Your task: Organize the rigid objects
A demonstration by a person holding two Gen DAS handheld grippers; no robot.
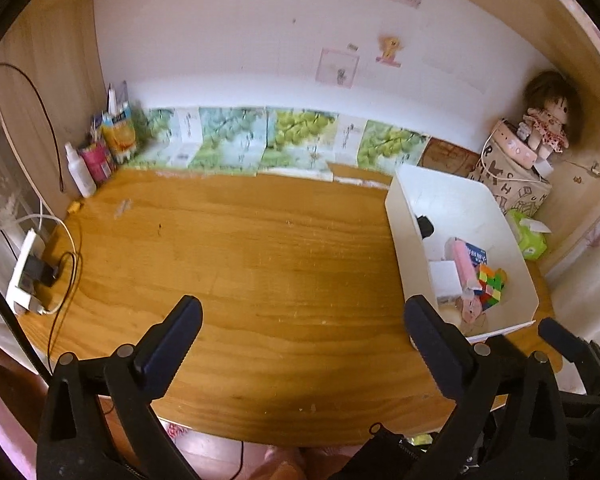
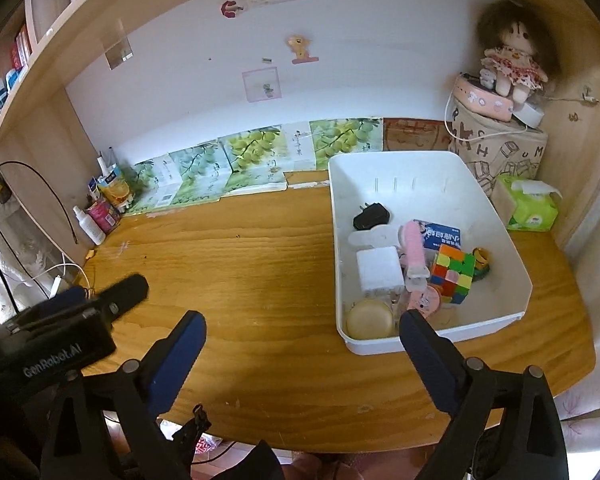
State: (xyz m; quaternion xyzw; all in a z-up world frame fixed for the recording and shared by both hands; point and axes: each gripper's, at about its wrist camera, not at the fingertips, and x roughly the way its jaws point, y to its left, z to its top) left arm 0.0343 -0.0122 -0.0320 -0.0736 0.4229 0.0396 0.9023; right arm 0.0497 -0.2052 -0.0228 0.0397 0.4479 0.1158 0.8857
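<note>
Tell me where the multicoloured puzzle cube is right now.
The multicoloured puzzle cube sits inside the white plastic bin on the right side of the wooden desk, just right of the pink brush and below the blue card.

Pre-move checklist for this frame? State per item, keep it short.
1. Left claw open and holding nothing: ok.
2. Right claw open and holding nothing: ok.
3. White bin upright on the desk, open top: ok.
4. Loose pieces such as the puzzle cube, black plug and white block inside the bin: ok.
5. Any loose rigid piece left on the bare middle of the desk: none seen, ok.
6. Desk strip right under both claws: cannot tell.
</note>
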